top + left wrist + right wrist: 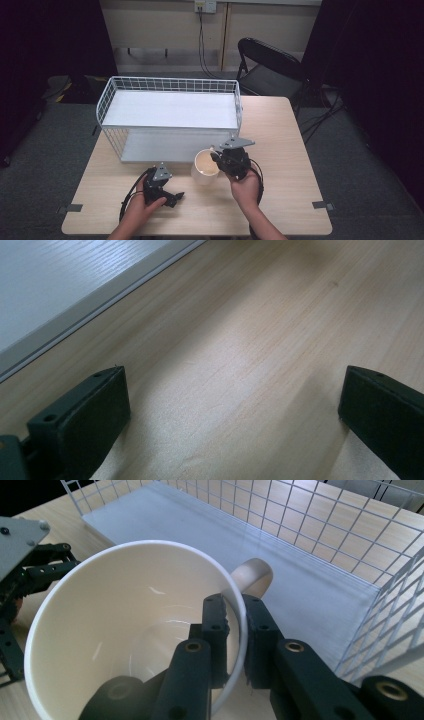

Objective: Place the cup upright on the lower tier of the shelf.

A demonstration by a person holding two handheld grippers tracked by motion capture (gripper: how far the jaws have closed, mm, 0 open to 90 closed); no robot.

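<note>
Resting low over the table [280, 150] at the near left, the left gripper [172, 199] does no work at this moment: the left gripper view shows its jaws spread wide with only bare wood between them, and a corner of the rack's lower board [60, 285] beyond. A little to its right stands the cup [206, 167], cream-white and empty, in front of the white wire rack [170, 117] and near its right end. The right gripper [235, 630] has it by the rim: in the right gripper view one jaw sits inside the cup and the other outside, clamped tight on the wall just beside the handle [254, 575], which points toward the rack. Whether the cup's base touches the table or is just clear of it, I cannot tell from the high view. The step in hand looks like carrying the cup to the rack, most likely onto the lower board, which lies directly ahead of it, though the top shelf [167, 109] is also free. The next move would call for keeping the cup level on a thin rim pinch, so the grip must not slacken, then bringing it forward through the rack's open front without knocking the handle or rim against the wire side [400, 630] at the right. The idle left gripper is near the cup and should stay out of its path.
</note>
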